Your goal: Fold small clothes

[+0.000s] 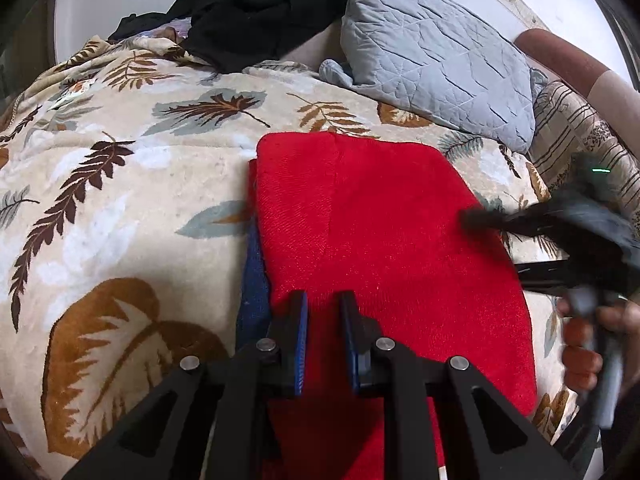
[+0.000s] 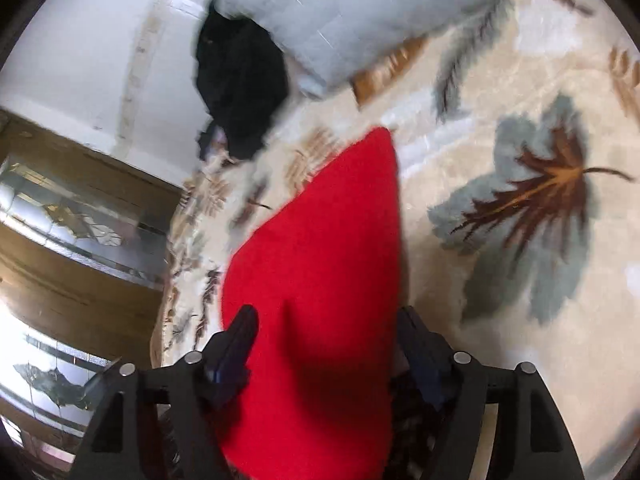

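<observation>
Red cloth: we have the red cloth (image 1: 384, 240) lying flat on the leaf-print blanket (image 1: 132, 184), folded to a neat rectangle, its far edge short of the grey pillow (image 1: 432, 64).
Blue layer: a strip of blue fabric (image 1: 252, 280) peeks out under the red cloth's left edge; we can't tell whether it is lining or a second garment.
Left gripper: the left gripper (image 1: 323, 312) sits over the red cloth's near edge, jaws drawn close with a narrow gap; whether they pinch the fabric, we cannot tell.
Right gripper: the right gripper (image 2: 326, 332) is spread wide, one finger on each side of the red cloth (image 2: 320, 248), pads not pressing it.
Risk: if the right gripper drags across the red cloth on its way out, we reckon the top layer could ruck up and spoil the fold.
Risk two: if the left gripper lifts while it has fabric caught, the near edge may peel back and bare more blue.
Left view only: it shows the blue strip, the red cloth's full outline, and the person's hand (image 1: 584, 344) on the blurred right gripper (image 1: 492, 222).
Right view only: it shows the spread of the right jaws and the wooden furniture (image 2: 80, 216) beyond the red cloth's left side; the black clothes (image 2: 240, 80) lie beyond its far corner.
</observation>
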### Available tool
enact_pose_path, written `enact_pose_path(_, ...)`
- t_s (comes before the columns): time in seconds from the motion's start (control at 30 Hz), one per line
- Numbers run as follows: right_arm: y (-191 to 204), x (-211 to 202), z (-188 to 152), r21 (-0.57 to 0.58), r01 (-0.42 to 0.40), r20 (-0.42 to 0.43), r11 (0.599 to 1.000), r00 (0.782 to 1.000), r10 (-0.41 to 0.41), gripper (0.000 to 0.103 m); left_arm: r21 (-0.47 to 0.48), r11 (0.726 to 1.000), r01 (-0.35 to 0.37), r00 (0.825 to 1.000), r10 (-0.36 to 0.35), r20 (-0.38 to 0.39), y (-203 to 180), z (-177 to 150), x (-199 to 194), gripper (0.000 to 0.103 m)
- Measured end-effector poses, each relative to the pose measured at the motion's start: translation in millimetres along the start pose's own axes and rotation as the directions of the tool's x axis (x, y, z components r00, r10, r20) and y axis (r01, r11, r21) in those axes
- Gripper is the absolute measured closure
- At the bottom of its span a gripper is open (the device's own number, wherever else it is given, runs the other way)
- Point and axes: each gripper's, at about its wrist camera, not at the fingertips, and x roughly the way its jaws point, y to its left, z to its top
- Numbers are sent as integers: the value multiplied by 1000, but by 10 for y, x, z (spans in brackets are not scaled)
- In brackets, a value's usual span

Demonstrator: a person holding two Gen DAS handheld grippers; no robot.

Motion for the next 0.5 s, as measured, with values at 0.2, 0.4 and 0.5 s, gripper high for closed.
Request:
enact_pose_path(0.2,574,-33,-202,-283,185,69,941,983,-172,59,-9,1000,7,1000,-7,-14,30,10,10,85)
enact_pose_path(0.4,145,-231,-351,-103,89,15,991,996,-88,30,4,1000,-11,1000,11,-11,-27,-1,8,85)
enact_pose_path(0.5,71,-317,-596,-100,73,7,992,997,-73,25,8,1000,-18,1000,18,-11,-38,-2,12,84)
